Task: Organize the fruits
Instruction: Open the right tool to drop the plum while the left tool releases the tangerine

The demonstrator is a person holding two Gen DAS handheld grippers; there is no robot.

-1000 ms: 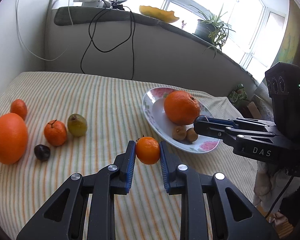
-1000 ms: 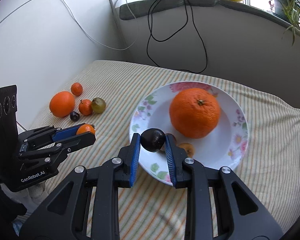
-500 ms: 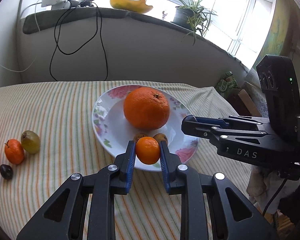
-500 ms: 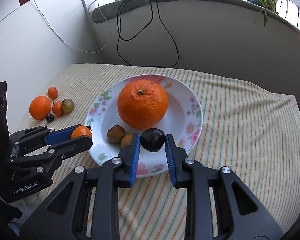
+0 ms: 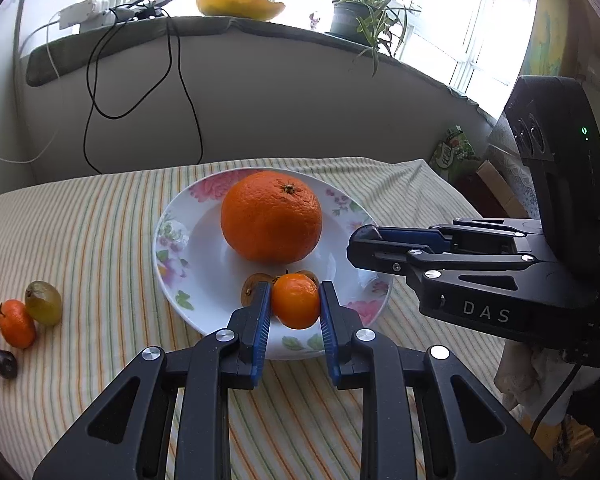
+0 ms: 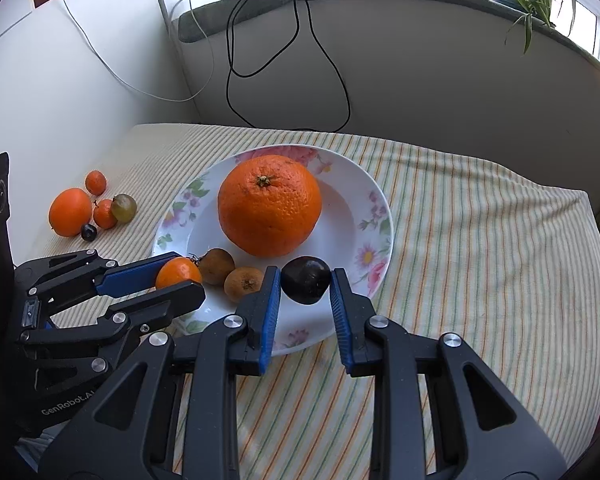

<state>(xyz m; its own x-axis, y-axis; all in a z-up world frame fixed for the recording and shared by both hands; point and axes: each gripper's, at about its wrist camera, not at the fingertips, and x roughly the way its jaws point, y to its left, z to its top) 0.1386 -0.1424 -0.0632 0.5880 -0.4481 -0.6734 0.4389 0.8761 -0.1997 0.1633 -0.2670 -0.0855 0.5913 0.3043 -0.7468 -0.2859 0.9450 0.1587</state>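
My left gripper [image 5: 295, 307] is shut on a small tangerine [image 5: 295, 300] above the near rim of a flowered white plate [image 5: 168, 248]. My right gripper [image 6: 306, 286] is shut on a dark plum [image 6: 306, 279] over the same plate's [image 6: 380, 208] near side. On the plate rest a big orange [image 6: 270, 205] and two small brown fruits [image 6: 217, 266]. Both grippers hover side by side; the left gripper [image 6: 182, 280] shows at left in the right wrist view with the tangerine [image 6: 178, 272].
On the striped cloth left of the plate lie a large orange [image 6: 70, 212], two small tangerines [image 6: 105, 214], a green fruit [image 6: 124, 208] and a dark plum [image 6: 89, 233]. Black cables [image 6: 312, 60] hang from the sill behind. The cloth drops off at the right edge [image 6: 596, 240].
Both grippers have swung toward the plate, each keeping its fruit. The plate and big orange now sit centred and closer in both views; the loose fruits slid to the left.
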